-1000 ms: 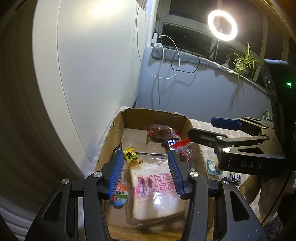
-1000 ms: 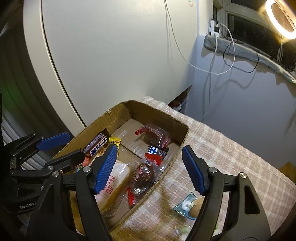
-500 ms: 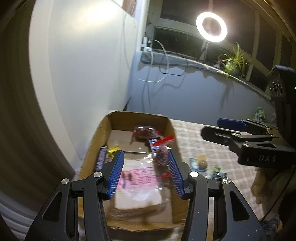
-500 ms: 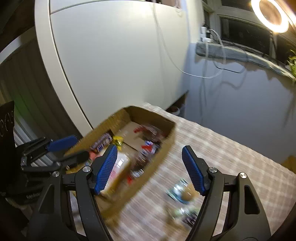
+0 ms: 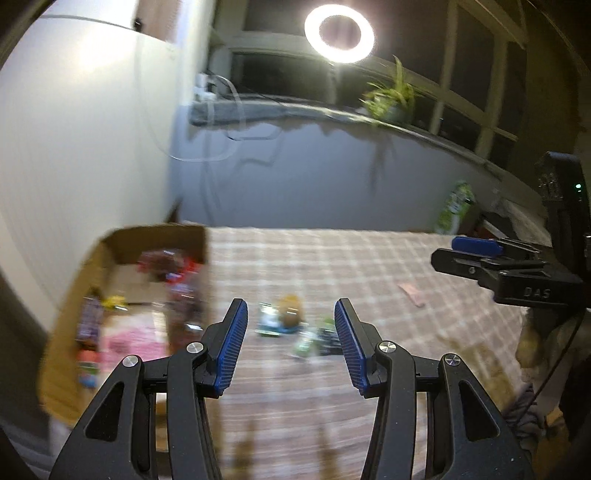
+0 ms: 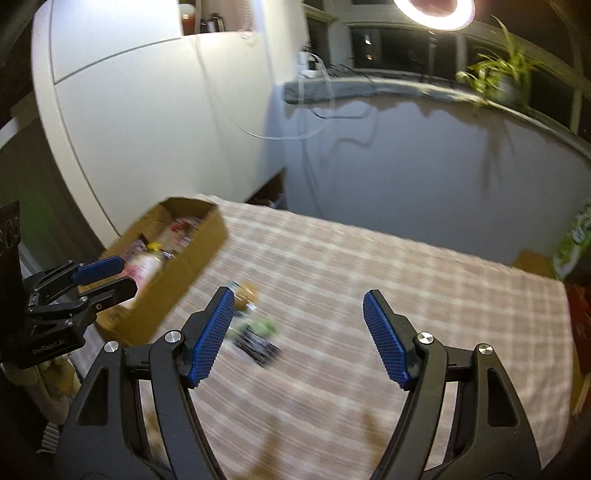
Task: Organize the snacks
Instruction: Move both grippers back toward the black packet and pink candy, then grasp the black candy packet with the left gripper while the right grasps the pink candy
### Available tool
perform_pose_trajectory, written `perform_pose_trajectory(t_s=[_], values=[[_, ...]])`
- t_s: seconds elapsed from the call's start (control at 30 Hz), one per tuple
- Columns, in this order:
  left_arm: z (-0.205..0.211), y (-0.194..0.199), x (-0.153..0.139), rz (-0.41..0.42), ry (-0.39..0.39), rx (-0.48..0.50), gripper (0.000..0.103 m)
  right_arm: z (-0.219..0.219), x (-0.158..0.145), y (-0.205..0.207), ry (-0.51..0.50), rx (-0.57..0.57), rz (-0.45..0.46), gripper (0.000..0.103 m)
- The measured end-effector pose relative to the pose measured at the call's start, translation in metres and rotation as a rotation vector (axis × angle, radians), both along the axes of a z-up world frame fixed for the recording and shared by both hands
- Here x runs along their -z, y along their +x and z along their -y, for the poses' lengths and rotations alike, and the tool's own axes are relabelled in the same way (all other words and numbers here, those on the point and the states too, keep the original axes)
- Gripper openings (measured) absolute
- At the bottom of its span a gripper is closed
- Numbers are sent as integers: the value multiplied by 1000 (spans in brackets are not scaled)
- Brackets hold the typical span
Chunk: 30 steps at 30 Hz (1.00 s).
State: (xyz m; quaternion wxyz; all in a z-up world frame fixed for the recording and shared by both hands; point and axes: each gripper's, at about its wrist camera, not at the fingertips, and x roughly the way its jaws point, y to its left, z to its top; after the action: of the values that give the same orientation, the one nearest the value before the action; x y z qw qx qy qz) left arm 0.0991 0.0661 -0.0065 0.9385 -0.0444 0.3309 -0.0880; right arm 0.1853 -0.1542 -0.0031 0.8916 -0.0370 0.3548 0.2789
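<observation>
A cardboard box (image 5: 66, 302) (image 6: 207, 243) holding several snack packets stands at the table's left side. Loose snacks lie on the checked cloth right of it: a packet with a round brown snack (image 5: 282, 314) (image 6: 245, 293), a green packet (image 5: 304, 341) (image 6: 260, 326) and a dark packet (image 5: 328, 339) (image 6: 256, 347). My left gripper (image 5: 290, 343) is open and empty, above and short of these snacks. My right gripper (image 6: 297, 336) is open and empty, with the snacks by its left finger. Both views are blurred by motion.
The table (image 6: 369, 280) wears a checked cloth. A white cabinet (image 6: 147, 122) stands behind the box. A green bag (image 5: 456, 205) sits at the far right edge, and a small pink scrap (image 5: 412, 291) lies on the cloth. A ring light (image 5: 340, 35) and plant (image 5: 391, 96) are on the sill.
Both grippers have pulled back from over the box and swung right, toward the loose snacks on the cloth. Both stayed open and empty.
</observation>
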Motion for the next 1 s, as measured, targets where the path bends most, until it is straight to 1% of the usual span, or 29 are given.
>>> perform_pose_trajectory(t_s=[0.07,0.17,0.3,0.4,0.5,0.57,0.67,0.73,0.83,0.9,0.93,0.97,1.0], values=[[10,7,13,-33,-20,36,48,13,10,3,-20,23,-20,75],[23,17,34,-84,-23,84,48,27,25,9,-54,47,-35,75],[29,25,62,-175,-53,110,48,43,50,19,-98,76,-68,75],[31,27,68,-215,-59,125,48,47,63,25,-115,74,-81,72],[33,32,72,-257,-90,119,48,50,77,36,-117,71,-102,71],[36,36,76,-286,-102,119,48,51,84,44,-112,69,-122,68],[42,44,81,-306,-90,108,48,53,90,51,-111,64,-134,68],[45,50,85,-326,-91,99,46,55,93,55,-116,60,-137,68],[49,56,85,-329,-88,93,46,56,97,59,-113,47,-145,68],[53,63,85,-326,-76,83,46,56,99,62,-114,37,-147,64],[56,66,86,-324,-68,79,46,56,100,63,-114,31,-148,59],[59,68,85,-320,-53,76,46,56,101,64,-112,26,-152,57],[64,72,85,-314,-29,75,46,55,102,66,-111,22,-154,57]])
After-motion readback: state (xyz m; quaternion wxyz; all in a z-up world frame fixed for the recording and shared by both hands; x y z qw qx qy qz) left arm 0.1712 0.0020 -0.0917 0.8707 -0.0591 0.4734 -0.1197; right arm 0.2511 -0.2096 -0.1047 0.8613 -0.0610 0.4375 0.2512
